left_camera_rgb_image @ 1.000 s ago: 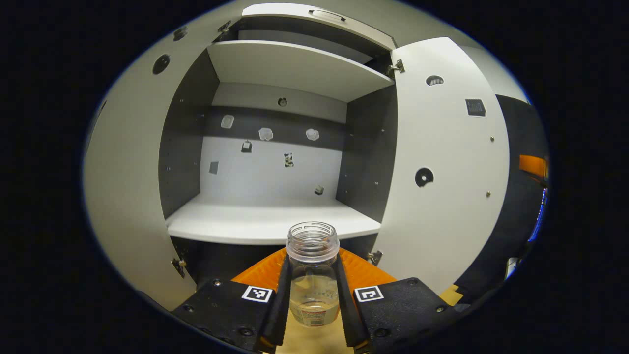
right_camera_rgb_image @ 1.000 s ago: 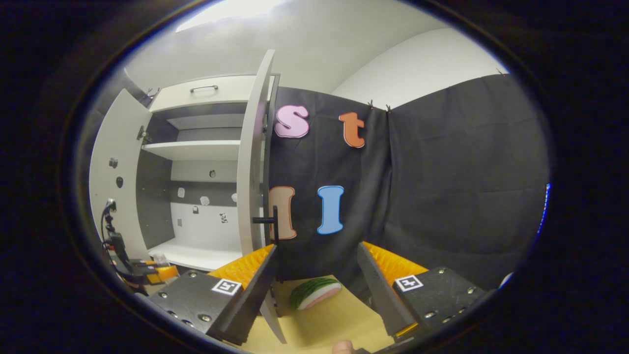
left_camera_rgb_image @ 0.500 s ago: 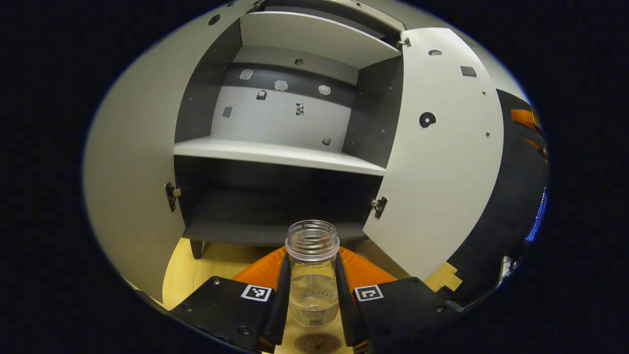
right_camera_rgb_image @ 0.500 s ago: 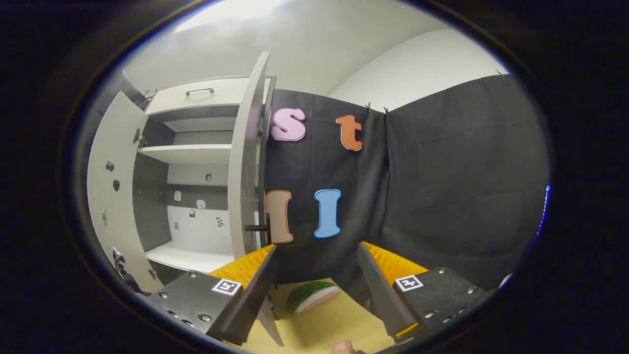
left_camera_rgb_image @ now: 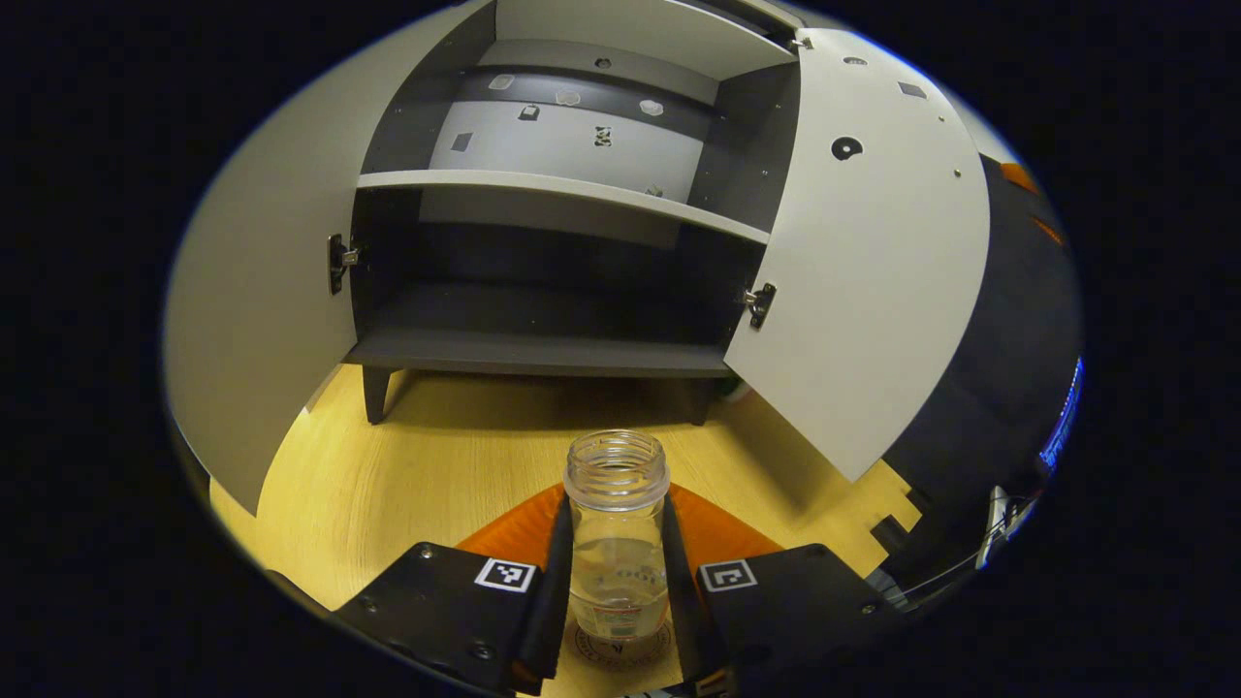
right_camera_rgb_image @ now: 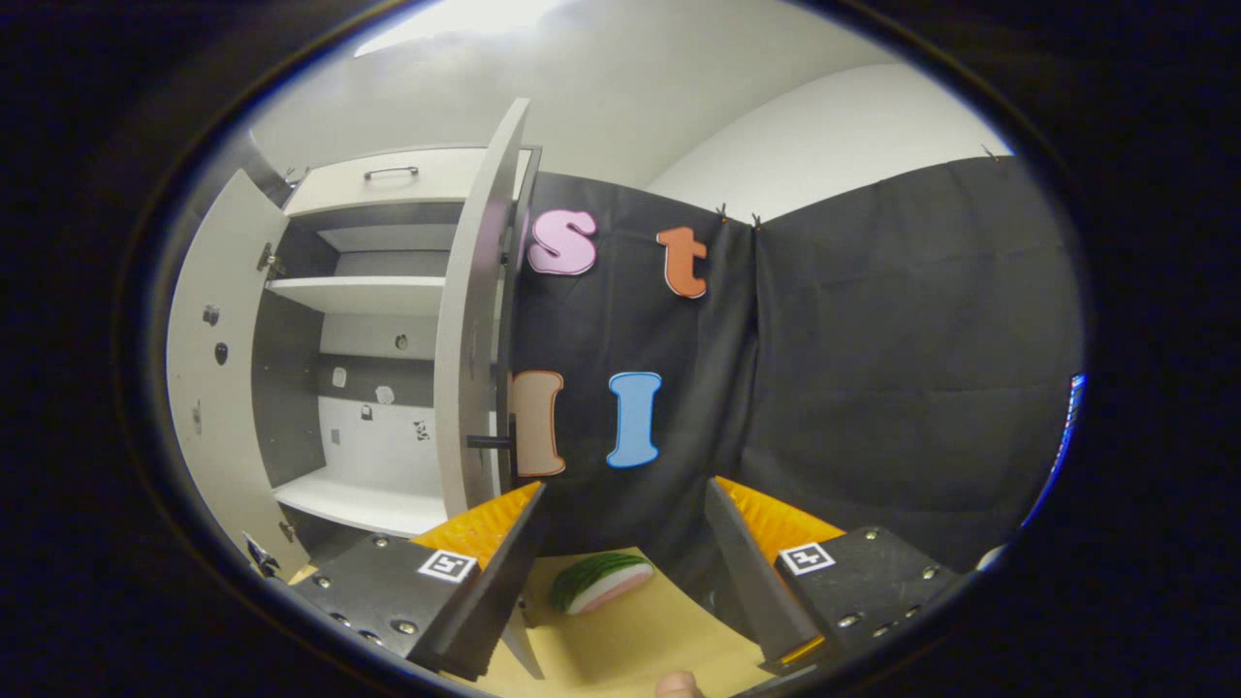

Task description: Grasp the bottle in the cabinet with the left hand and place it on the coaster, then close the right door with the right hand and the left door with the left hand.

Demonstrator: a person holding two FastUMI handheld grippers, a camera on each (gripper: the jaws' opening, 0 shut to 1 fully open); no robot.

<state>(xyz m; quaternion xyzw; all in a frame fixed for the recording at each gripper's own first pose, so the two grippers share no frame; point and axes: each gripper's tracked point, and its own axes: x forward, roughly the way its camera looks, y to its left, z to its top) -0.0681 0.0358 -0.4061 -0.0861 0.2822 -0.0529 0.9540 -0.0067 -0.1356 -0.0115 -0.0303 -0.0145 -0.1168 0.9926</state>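
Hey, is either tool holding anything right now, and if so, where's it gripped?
The left tool holds the clear bottle, its two fingers clamping the body's sides just below the open neck. The right tool is open and holds nothing.

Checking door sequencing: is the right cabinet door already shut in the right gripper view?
No, the right door stands swung out edge-on from the cabinet, whose shelves are still exposed beside it.

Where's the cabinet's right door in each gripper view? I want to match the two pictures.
Left gripper view: the right door is the big white panel on the right side, swung open.
Right gripper view: the right door stands left of centre, seen nearly edge-on, its black handle sticking out.
Shared landmark: the white shelf below the small stickers on the cabinet's back wall.
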